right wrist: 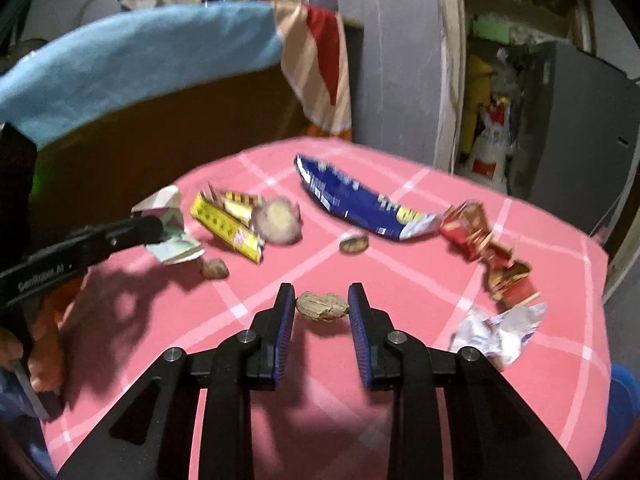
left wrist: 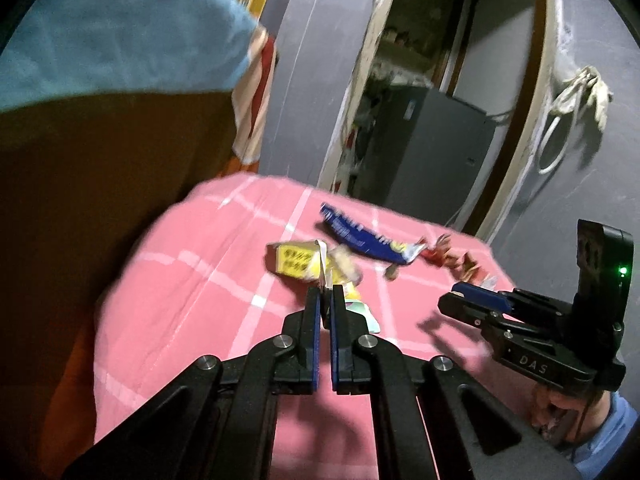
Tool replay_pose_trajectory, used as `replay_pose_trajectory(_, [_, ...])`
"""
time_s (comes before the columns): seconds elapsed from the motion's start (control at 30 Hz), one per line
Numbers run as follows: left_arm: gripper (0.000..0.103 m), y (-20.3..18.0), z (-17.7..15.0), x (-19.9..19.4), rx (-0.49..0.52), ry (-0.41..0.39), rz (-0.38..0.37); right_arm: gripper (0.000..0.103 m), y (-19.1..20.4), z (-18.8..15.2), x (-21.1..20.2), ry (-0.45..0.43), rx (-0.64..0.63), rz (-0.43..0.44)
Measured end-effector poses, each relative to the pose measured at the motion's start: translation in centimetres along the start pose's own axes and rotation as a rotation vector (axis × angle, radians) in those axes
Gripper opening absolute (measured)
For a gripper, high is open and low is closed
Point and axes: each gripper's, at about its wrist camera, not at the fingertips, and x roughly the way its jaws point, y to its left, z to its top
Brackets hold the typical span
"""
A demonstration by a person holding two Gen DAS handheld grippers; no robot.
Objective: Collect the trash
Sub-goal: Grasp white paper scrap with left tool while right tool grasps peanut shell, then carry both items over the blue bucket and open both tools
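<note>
Left wrist view: grey wall, open doorway, worktop (left wrist: 192, 264) under a pink checked cloth. The left gripper (left wrist: 326, 294) is closed, fingers (left wrist: 313, 320) pinching the thin edge of a paper scrap (left wrist: 322, 268) at their tips. Just past it lie a yellow carton (left wrist: 294, 260) and a blue wrapper (left wrist: 356, 236); red wrappers (left wrist: 452, 258) sit further right. The right gripper (left wrist: 472, 300) comes in from the right, low over the cloth.

Right wrist view: same pink worktop, blue towel (right wrist: 140, 56) hanging behind. Right gripper's fingers (right wrist: 285, 332) are narrow, clamped on a brown nutshell (right wrist: 321, 306). More shells (right wrist: 354, 245) lie loose among the trash; crumpled white paper (right wrist: 496, 332) sits right, beside the red wrappers. Left gripper is at left, on the pale folded paper.
</note>
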Motion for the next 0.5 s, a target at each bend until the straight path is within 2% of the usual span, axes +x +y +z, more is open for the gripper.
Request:
replay_pose_trajectory(0.23, [0.002, -3.5, 0.5, -1.0, 0.016, -0.102, -0.059, 0.025, 0.3, 0.3, -4.1, -0.184, -0.031, -0.051])
replay_pose_trajectory(0.5, [0.002, -9.3, 2.0, -1.4, 0.074, -0.212, -0.172, 0.025, -1.7, 0.1, -10.8, -0.410, -0.024, -0.192])
